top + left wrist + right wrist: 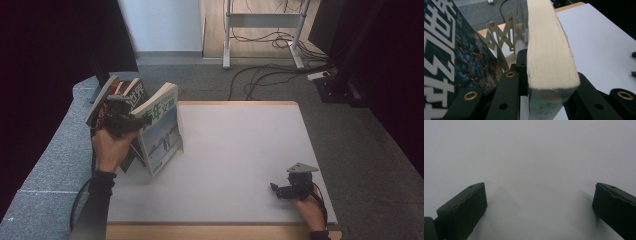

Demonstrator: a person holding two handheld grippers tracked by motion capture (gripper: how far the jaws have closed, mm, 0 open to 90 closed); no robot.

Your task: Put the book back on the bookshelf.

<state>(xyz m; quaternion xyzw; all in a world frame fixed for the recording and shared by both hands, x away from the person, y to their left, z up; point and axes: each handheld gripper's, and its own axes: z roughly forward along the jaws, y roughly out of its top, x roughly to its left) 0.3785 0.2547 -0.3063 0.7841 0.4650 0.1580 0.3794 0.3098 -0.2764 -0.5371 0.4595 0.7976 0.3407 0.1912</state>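
Observation:
A thick book (161,131) with a pale blue cover stands tilted on its lower edge at the table's left side. My left gripper (131,120) is shut on it from the left. In the left gripper view the cream page edge of that book (549,45) sits between the two black jaws of the left gripper (549,83), which press on both its sides. My right gripper (276,190) rests low over the table near the front right corner, open. In its own view the right gripper (540,195) has its jaws wide apart with nothing between them.
Several other books (116,92) lean in a row off the table's (240,150) left edge, one dark-covered book (446,62) close beside the held one. A wooden folding rack (501,37) stands behind. Cables and desk legs (260,55) lie on the floor beyond.

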